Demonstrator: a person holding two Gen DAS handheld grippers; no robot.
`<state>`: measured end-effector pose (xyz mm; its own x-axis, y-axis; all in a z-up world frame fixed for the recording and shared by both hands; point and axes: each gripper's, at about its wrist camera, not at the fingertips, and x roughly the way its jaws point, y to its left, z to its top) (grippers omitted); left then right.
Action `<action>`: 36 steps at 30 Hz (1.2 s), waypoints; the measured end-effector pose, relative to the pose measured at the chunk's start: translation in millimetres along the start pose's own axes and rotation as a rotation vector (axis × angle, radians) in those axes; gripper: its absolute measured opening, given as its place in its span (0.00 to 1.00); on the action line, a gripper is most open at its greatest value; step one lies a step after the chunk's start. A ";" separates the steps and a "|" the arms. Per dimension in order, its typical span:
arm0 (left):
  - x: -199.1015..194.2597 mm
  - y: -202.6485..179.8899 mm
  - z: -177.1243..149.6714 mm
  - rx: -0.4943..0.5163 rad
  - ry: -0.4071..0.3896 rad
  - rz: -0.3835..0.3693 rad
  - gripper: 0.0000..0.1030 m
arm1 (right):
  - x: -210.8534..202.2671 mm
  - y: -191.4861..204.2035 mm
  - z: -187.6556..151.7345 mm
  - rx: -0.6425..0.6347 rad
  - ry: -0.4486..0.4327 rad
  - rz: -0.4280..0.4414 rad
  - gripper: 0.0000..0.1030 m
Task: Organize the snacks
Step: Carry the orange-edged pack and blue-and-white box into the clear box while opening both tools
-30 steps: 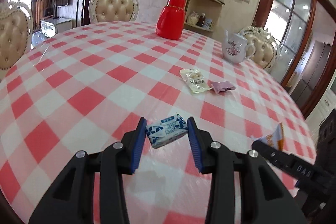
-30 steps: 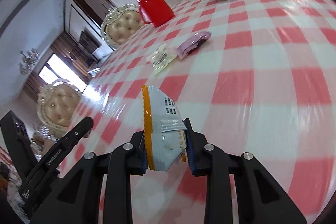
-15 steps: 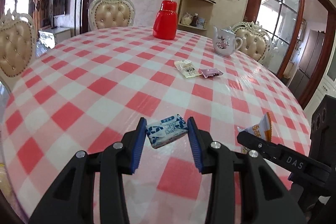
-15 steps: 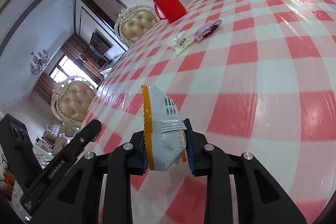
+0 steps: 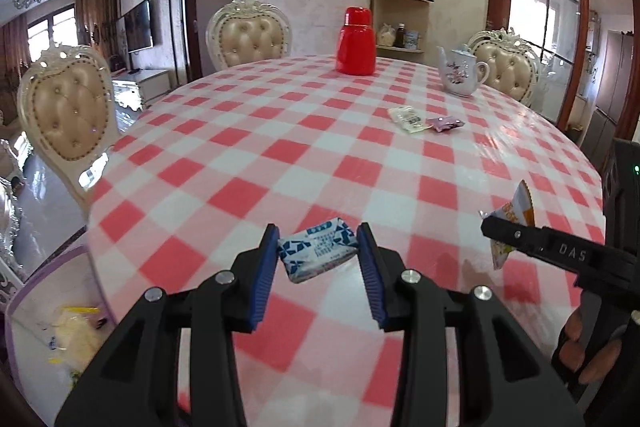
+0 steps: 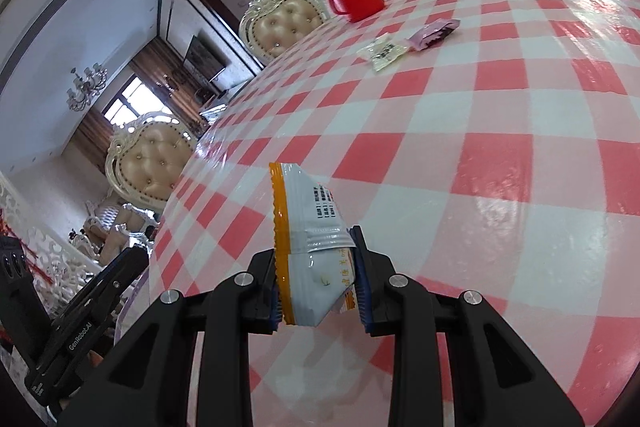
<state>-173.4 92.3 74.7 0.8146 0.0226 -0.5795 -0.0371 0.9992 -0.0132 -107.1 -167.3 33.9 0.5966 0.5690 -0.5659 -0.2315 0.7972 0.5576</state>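
Observation:
My left gripper (image 5: 317,233) is shut on a small blue-and-white snack packet (image 5: 320,253), held just above the red-and-white checked table (image 5: 240,187) near its front left edge. In the right wrist view, my right gripper (image 6: 314,247) is shut on a white packet with an orange edge (image 6: 308,203), standing upright between the pads; the same packet (image 5: 520,207) shows at the right of the left wrist view. Far across the table lie a cream packet (image 5: 408,117) and a purple packet (image 5: 446,124), side by side.
A red flask (image 5: 356,47) and a white flowered teapot (image 5: 460,73) stand at the table's far side. Padded chairs (image 5: 68,107) ring the table. Below the left table edge sits a purple-rimmed container (image 5: 24,307) with yellow packets inside.
Both grippers have drawn back toward the near left edge of the table, each still gripping its packet. The far packets look smaller, and the container below the edge has come into view.

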 end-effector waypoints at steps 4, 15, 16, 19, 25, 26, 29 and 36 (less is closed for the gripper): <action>-14.7 16.9 -3.5 -0.006 -0.012 0.020 0.39 | 4.3 13.2 -5.6 -0.033 0.018 0.014 0.28; -34.5 55.5 -12.0 -0.036 -0.021 0.065 0.39 | 26.3 75.9 -31.0 -0.133 0.116 0.119 0.28; -36.0 62.8 -14.1 -0.043 -0.019 0.076 0.39 | 27.0 84.4 -34.2 -0.154 0.124 0.133 0.28; -39.0 81.9 -19.0 -0.065 -0.017 0.101 0.39 | 26.0 122.3 -47.7 -0.249 0.151 0.188 0.28; -48.4 131.2 -23.5 -0.135 -0.021 0.165 0.39 | 24.3 182.5 -75.1 -0.425 0.193 0.247 0.28; -49.7 138.9 -23.8 -0.141 -0.018 0.175 0.39 | 24.7 190.0 -78.5 -0.442 0.202 0.255 0.28; -50.0 164.2 -28.0 -0.168 -0.002 0.208 0.39 | 29.1 214.9 -94.4 -0.500 0.235 0.289 0.28; -50.9 206.4 -38.5 -0.214 0.026 0.267 0.39 | 52.3 262.4 -138.0 -0.636 0.336 0.326 0.28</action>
<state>-244.8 296.2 70.1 0.7449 0.2788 -0.6061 -0.3700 0.9286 -0.0276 -242.7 99.4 66.8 0.1830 0.7433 -0.6434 -0.8103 0.4846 0.3293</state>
